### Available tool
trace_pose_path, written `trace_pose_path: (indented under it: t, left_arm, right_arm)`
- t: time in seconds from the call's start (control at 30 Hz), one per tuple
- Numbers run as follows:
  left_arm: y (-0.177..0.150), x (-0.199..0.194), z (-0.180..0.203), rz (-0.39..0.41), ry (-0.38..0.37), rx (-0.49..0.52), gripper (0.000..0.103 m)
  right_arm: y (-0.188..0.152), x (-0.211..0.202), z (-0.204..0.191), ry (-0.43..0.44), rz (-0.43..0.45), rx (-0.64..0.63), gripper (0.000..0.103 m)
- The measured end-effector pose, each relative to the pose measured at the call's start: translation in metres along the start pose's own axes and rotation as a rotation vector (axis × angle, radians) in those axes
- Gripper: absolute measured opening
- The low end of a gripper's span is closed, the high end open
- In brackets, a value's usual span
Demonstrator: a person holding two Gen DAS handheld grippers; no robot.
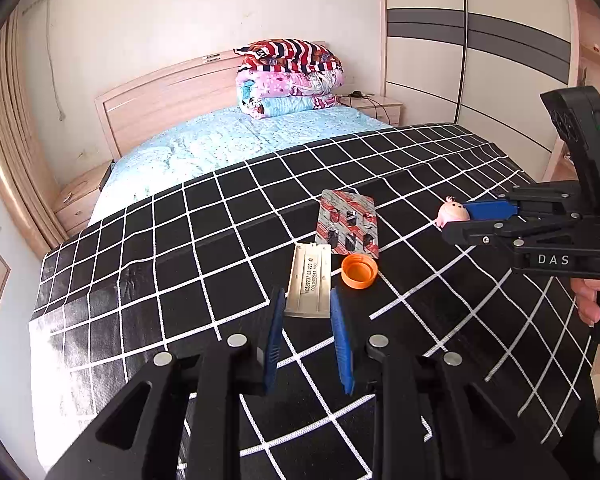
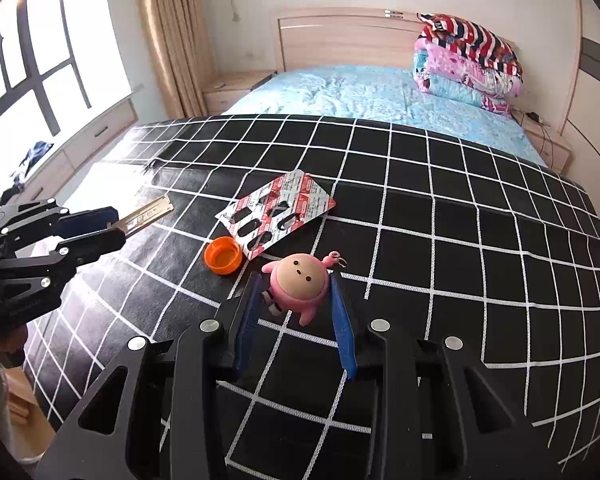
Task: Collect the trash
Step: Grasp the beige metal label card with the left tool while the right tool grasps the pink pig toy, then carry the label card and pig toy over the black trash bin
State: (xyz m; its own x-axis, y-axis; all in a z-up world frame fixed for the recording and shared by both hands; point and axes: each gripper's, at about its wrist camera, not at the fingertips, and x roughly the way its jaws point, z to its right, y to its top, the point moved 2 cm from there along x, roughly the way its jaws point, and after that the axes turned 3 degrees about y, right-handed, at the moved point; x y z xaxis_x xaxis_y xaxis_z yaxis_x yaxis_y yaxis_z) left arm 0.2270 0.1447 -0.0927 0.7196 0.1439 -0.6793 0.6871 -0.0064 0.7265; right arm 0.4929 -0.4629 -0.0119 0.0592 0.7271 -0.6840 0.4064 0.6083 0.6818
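A black cloth with a white grid [image 1: 172, 240] covers the near end of the bed. On it lie an empty red-and-silver pill blister [image 1: 348, 222] [image 2: 278, 208] and an orange bottle cap [image 1: 359, 271] [image 2: 223, 257]. My left gripper [image 1: 306, 300] [image 2: 118, 226] is shut on the near end of a flat beige plastic strip [image 1: 310, 276] [image 2: 150, 211], held just above the cloth. Between the blue pads of my right gripper [image 2: 295, 286] [image 1: 458, 220] sits a small pink toy figure with a key ring [image 2: 298, 280] [image 1: 448, 212], gripped at its sides.
Beyond the cloth is the light-blue sheet [image 1: 220, 140] with a stack of folded quilts [image 1: 290, 80] at the headboard. A wardrobe [image 1: 480, 60] stands to the right, a window [image 2: 32, 60] and curtain [image 2: 172, 40] to the left. Nightstands flank the bed.
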Motion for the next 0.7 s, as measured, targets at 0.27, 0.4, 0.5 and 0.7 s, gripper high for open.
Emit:
trace_pose_path:
  t: [0.27, 0.4, 0.5, 0.7]
  left_arm:
    - [-0.014, -0.046, 0.031, 0.041, -0.036, 0.022, 0.023]
    - [-0.025, -0.069, 0.054, 0.057, -0.054, 0.057, 0.023]
    - [-0.036, -0.085, 0.07, 0.065, -0.072, 0.074, 0.023]
    - [-0.058, -0.112, 0.099, 0.075, -0.114, 0.101, 0.023]
  right_arm:
    - [-0.028, -0.038, -0.012, 0.004, 0.016, -0.031, 0.034]
    - [-0.047, -0.061, -0.021, 0.009, 0.03, -0.055, 0.034]
    - [-0.062, -0.079, -0.027, 0.016, 0.041, -0.071, 0.034]
    - [-0.092, -0.108, -0.04, 0.041, 0.057, -0.103, 0.034]
